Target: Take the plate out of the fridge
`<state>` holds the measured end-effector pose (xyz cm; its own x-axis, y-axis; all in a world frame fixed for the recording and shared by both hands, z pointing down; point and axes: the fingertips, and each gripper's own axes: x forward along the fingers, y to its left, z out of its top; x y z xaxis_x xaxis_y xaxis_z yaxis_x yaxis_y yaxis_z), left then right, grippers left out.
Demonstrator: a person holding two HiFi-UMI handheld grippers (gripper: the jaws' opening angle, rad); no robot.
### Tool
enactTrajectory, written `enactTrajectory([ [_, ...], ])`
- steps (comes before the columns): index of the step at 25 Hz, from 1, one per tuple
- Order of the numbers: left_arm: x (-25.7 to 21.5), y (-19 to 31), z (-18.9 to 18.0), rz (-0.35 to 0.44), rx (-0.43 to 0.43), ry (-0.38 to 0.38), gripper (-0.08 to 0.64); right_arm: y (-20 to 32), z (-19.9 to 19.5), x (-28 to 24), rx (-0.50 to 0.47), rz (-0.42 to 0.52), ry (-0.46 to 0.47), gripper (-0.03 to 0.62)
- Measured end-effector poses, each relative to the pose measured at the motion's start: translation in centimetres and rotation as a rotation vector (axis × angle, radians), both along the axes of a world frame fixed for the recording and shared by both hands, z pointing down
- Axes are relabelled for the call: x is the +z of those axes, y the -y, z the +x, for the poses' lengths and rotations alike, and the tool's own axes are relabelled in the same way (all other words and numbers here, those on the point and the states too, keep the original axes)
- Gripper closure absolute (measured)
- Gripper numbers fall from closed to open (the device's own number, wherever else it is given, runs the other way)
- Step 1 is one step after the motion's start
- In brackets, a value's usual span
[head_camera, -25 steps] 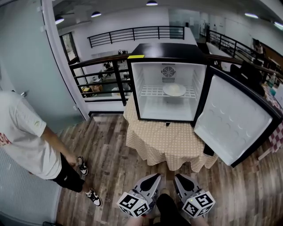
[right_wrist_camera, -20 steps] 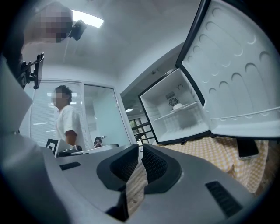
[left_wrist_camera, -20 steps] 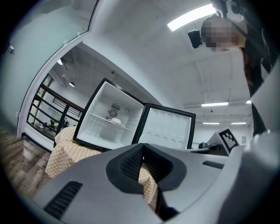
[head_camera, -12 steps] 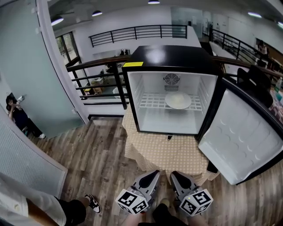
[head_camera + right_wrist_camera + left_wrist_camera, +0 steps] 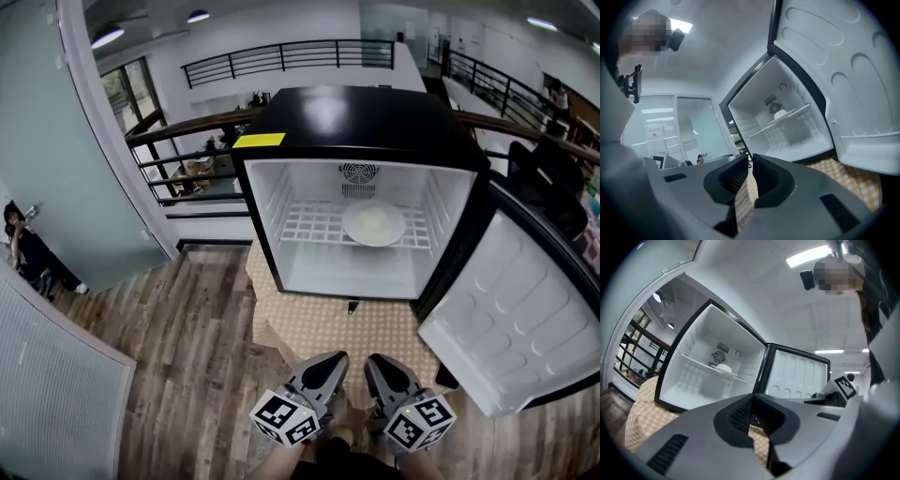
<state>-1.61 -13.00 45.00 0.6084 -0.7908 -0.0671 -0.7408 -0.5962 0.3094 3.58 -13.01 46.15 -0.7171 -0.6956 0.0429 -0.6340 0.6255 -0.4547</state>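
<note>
two closed, empty: left gripper (image 5: 335,358), right gripper (image 5: 375,360) | plate (image 5: 373,224) on fridge shelf (image 5: 312,225)

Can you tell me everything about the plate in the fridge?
The plate is round, plain and whitish, with a smooth look; I cannot tell if it is ceramic or plastic. I can see nothing on it. It lies flat on the white wire shelf inside the open fridge, toward the right and back, just below the small round fan grille. Only the shelf touches it.
</note>
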Motion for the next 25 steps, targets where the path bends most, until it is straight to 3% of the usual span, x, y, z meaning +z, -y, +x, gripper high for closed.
enactTrajectory([
  [10,-0.5,5.4,1.6,0.022,0.039,0.000,0.551,5.3,0.3,-0.7,0.009,0.004,0.028,0.545],
  [25,-0.9,10.6,0.9,0.009,0.081,0.005,0.551,11.2,0.5,-1.4,0.113,-0.115,0.187,0.545],
])
